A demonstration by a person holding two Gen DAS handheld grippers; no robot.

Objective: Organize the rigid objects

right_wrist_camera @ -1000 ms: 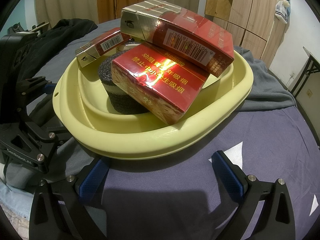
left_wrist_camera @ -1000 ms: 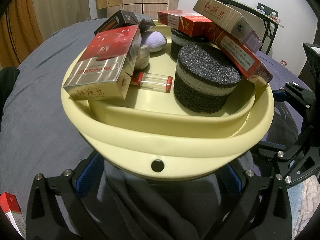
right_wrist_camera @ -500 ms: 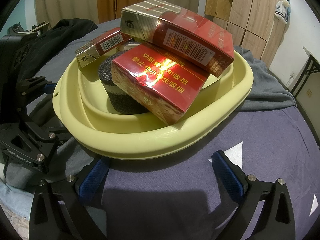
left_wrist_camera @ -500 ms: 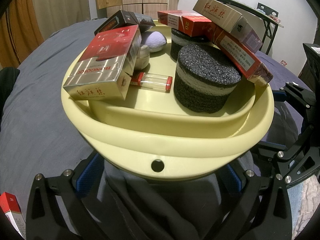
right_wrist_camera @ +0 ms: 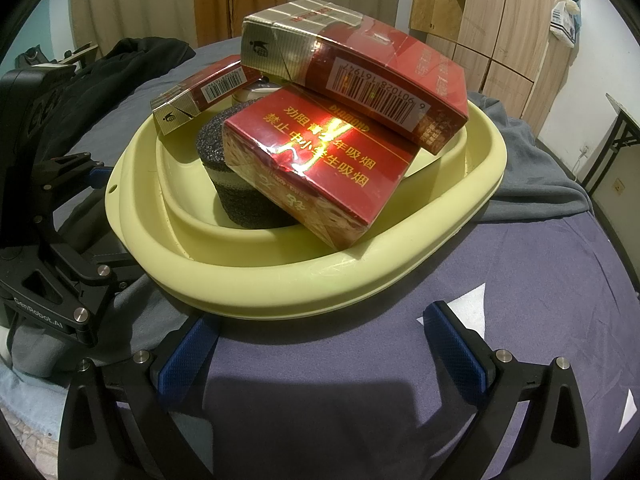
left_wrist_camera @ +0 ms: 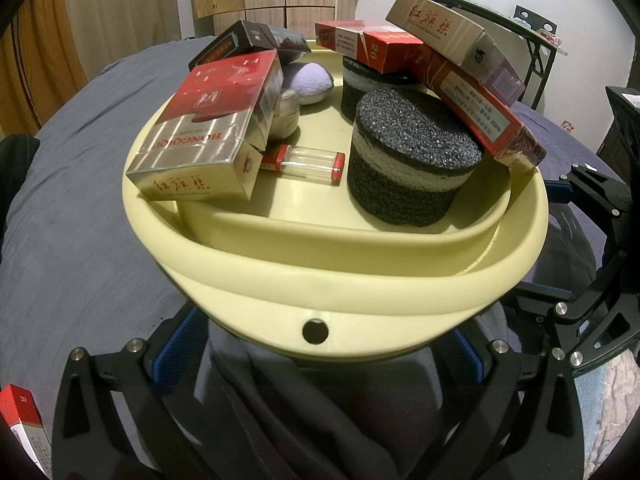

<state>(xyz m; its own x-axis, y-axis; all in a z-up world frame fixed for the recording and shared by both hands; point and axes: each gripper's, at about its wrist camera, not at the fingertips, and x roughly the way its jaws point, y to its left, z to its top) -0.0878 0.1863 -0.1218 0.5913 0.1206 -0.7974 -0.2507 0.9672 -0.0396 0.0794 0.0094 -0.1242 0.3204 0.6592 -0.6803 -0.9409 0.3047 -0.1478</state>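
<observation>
A pale yellow basin (left_wrist_camera: 360,292) stands on a bed, also in the right wrist view (right_wrist_camera: 304,292). It holds several red cigarette boxes, such as a red and silver one (left_wrist_camera: 208,128) and a red one with gold text (right_wrist_camera: 316,168). It also holds two black foam rounds (left_wrist_camera: 412,160), a clear tube with red caps (left_wrist_camera: 304,162), a lilac pad (left_wrist_camera: 310,80) and a small jar (left_wrist_camera: 286,114). My left gripper (left_wrist_camera: 320,360) is open, its fingers either side of the basin's near rim. My right gripper (right_wrist_camera: 320,344) is open and empty just short of the rim.
A grey blanket (left_wrist_camera: 72,220) and purple sheet (right_wrist_camera: 520,300) cover the bed. Dark clothing (right_wrist_camera: 108,76) lies behind the basin. A loose red box (left_wrist_camera: 20,416) lies at the lower left. Wooden wardrobes (right_wrist_camera: 500,28) and a folding table (left_wrist_camera: 500,16) stand beyond.
</observation>
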